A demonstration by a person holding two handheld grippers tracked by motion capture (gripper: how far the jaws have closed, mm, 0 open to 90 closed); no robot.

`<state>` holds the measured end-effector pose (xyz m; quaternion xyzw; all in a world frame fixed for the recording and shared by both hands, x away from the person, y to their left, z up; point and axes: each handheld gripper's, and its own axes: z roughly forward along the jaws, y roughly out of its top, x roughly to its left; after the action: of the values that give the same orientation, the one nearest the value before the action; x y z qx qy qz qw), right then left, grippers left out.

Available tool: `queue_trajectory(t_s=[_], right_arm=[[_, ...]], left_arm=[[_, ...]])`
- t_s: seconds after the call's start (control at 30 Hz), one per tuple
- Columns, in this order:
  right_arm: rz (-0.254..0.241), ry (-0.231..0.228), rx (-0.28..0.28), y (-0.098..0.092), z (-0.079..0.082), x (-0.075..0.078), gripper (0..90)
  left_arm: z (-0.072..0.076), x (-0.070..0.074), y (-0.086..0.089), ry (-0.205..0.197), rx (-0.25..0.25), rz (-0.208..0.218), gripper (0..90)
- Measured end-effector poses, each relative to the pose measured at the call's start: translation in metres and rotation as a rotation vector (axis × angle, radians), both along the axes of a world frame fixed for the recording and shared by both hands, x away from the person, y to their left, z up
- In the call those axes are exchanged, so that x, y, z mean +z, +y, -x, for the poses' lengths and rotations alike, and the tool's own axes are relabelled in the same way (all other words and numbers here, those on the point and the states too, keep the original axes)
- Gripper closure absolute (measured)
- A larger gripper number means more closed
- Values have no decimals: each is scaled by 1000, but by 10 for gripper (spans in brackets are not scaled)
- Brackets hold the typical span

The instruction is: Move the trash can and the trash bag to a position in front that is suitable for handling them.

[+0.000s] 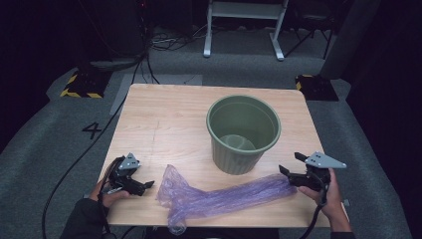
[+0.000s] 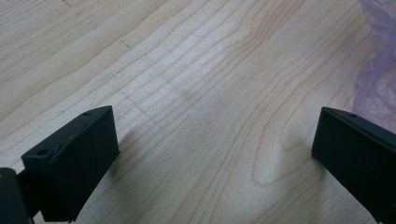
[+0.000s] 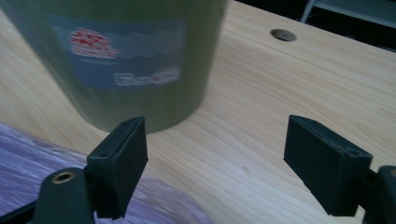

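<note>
- Wooden table (image 1: 164,119): square top, pale grain, standing on grey carpet; a small round hole shows in its surface in the right gripper view
- Green bin (image 1: 243,133): upright on the table, right of centre and toward the near half; mouth open upward, ribbed lower wall; a blue label (image 3: 116,51) with red and white print on its side faces the right gripper view
- Purple plastic bag (image 1: 214,196): lying flat and crumpled along the near edge of the table, running from near centre-left to the right; its left end is bunched and partly hangs over the near edge; it passes just in front of the bin, contact between the two cannot be told
- Left gripper (image 1: 144,186): held low at the near-left of the table, pointing right toward the bunched end of the bag and just short of it; jaws stand wide apart with bare wood between them; the bag's edge shows at the far right of the left gripper view
- Right gripper (image 1: 289,164): held at the near-right, pointing left toward the bin and the bag's right end; jaws stand wide apart, nothing pressed between them; the bag lies beneath and beside one jaw, the bin wall just beyond
- Both hands grasp the gripper bodies from the near side; cables trail off the near edge
</note>
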<state>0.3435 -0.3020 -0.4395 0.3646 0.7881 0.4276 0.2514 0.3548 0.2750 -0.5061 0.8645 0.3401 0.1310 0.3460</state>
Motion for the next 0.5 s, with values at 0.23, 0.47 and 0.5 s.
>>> queue_trajectory(t_s=[0.23,0.47,0.5], right_arm=[[16,-13,91,49,-3,3,228],[47,-52,71,70,-10,-1,320],[47,-45,77,71,-11,-2,309]], left_arm=[[0,0,0,1,-1,1,0],[2,0,-1,-1,22,0,3],[3,0,-1,-1,24,0,3]])
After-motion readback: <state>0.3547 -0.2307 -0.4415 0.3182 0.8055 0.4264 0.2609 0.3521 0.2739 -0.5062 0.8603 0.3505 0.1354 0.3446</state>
